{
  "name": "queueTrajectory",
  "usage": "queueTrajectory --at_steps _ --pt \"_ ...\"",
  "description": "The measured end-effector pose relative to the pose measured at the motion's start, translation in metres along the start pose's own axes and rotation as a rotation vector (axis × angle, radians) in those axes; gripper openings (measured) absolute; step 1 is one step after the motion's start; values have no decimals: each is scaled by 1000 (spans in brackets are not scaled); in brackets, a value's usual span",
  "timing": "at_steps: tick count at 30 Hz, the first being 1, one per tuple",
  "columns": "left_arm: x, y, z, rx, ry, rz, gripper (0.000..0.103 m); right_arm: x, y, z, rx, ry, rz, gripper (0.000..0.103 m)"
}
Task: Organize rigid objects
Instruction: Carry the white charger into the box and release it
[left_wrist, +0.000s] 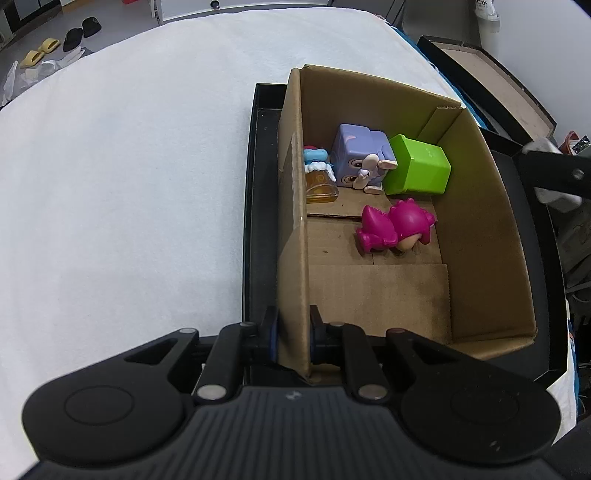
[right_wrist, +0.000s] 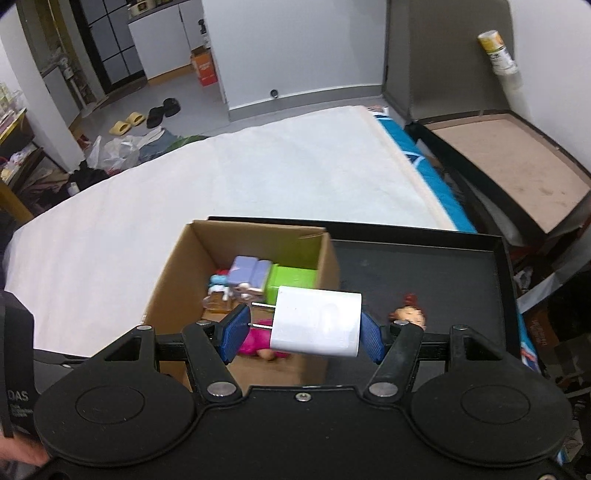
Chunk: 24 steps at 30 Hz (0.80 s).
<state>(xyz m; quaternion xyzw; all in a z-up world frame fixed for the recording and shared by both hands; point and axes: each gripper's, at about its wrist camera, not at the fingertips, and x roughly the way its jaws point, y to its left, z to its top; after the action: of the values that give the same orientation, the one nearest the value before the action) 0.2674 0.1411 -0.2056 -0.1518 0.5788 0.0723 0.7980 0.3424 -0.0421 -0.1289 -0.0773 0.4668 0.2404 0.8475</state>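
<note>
Bkgd: yellow slippers (right_wrist: 127, 123) & black slippers (right_wrist: 163, 111) on floor, plastic bags (right_wrist: 114, 151) nearby, orange box (right_wrist: 204, 67) by wall

We see a grey floor (right_wrist: 177, 83) beyond the white-covered surface (right_wrist: 258, 166), with yellow slippers (right_wrist: 127, 123) and black slippers (right_wrist: 162, 110) lying on it. White walls (right_wrist: 295, 44) rise behind, dark-framed glass doors (right_wrist: 110, 40) stand at left, and an orange box (right_wrist: 205, 68) sits near them.
</note>
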Motion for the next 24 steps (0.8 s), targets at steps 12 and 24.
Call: queueTrajectory --at_steps 12,24 --pt "2 4 1 -22 5 -20 15 35 34 13 109 85 149 62" --pt "2 3 2 -23 7 -18 15 57 39 13 198 153 259 64"
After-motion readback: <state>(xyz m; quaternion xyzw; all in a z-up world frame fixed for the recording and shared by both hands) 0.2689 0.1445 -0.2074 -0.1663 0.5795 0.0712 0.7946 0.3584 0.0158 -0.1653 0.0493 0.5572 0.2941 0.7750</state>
